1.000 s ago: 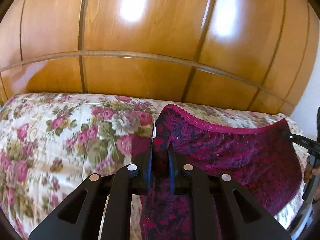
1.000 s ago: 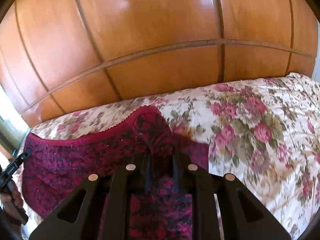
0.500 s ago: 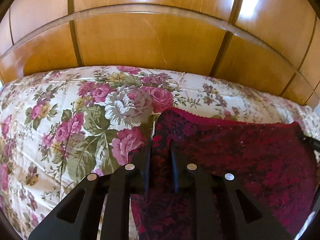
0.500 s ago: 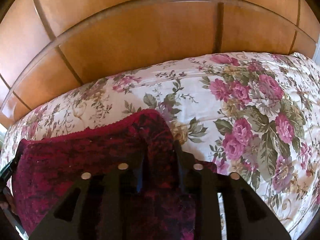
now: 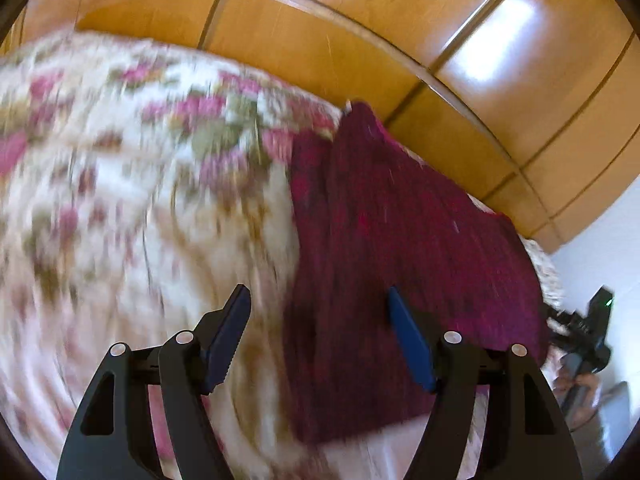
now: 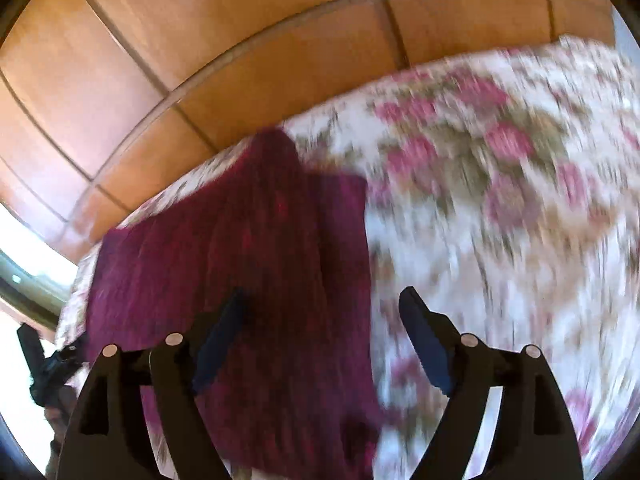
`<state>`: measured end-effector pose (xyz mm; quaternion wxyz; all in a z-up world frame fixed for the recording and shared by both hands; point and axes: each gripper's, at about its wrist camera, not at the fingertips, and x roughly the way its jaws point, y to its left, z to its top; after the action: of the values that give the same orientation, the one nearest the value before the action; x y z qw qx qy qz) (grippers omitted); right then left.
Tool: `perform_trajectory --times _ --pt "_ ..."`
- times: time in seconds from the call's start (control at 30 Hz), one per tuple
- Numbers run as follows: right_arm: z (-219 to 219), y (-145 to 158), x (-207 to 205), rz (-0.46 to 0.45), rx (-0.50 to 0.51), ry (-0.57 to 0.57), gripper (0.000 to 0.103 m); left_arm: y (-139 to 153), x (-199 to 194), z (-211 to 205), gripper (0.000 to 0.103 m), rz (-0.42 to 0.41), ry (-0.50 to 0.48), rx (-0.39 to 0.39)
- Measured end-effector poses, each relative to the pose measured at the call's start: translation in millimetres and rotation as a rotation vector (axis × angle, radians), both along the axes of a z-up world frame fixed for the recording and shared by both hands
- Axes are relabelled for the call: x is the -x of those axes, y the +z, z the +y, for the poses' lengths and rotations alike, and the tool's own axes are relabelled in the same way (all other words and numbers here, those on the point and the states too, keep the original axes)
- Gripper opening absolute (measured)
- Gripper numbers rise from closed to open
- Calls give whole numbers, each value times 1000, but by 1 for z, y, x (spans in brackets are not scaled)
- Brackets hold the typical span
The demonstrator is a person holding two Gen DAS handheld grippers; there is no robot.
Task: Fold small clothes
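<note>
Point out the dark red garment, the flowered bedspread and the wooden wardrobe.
Dark red garment (image 5: 400, 240): left wrist view, middle of the cloth.
Flowered bedspread (image 6: 500, 200): right wrist view, bare printed part right of the garment.
Wooden wardrobe (image 5: 400, 20): left wrist view, upper door panel.

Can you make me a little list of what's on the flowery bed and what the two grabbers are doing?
surface: flowery bedspread
clothing: dark red patterned garment lying on the bedspread, blurred
behind the bed: wooden panels
left hand-held gripper: jaws opening, garment's edge below the gap, pads not pressing on it
right hand-held gripper: jaws opening, garment's edge below the gap, pads not pressing on it
picture quality: blurry, small details cannot be told
</note>
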<state>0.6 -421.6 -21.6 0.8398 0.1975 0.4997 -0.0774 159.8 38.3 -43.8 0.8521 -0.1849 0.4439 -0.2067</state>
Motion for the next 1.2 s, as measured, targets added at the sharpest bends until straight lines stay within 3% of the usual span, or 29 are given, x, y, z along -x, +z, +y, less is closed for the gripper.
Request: perform_trajectory --times 0.1,0.17,0.2,0.27,0.37,0.6,0.7,0.8,0.9,0.93,0.97,1.0,1.1,1.2 --pt "10 -12 31 34 -30 8 80 -13 18 -8 64 34 -19 39" --pt "17 -21 43 42 -33 3 63 -18 24 -15 39 54 -48 57" --pt "21 -20 45 33 -26 7 55 -16 26 -17 30 45 -45 46" --pt "25 -16 46 30 -46 3 28 -11 28 -16 21 39 -38 51" --pt "32 3 50 5 -24 36 23 3 34 -8 15 23 -27 74" --pt "48 46 97 -15 -38 130 21 29 87 13 10 14 -59 147" --pt "47 41 130 43 -45 130 21 23 122 15 10 48 -84 148" --pt "48 26 156 124 -44 124 22 12 142 12 12 76 -93 96" --pt "42 32 156 110 -35 95 34 13 140 19 18 75 -55 99" --pt "39 42 152 73 -8 76 44 15 138 22 18 67 -45 107" --pt "37 51 148 40 18 63 62 19 131 26 18 53 -29 116" --pt "35 57 143 15 36 55 65 22 127 27 18 41 -20 120" --pt "34 66 118 -36 85 45 66 32 108 23 18 -7 -12 98" --pt "31 49 84 -20 102 31 65 29 81 9 18 -4 -18 64"
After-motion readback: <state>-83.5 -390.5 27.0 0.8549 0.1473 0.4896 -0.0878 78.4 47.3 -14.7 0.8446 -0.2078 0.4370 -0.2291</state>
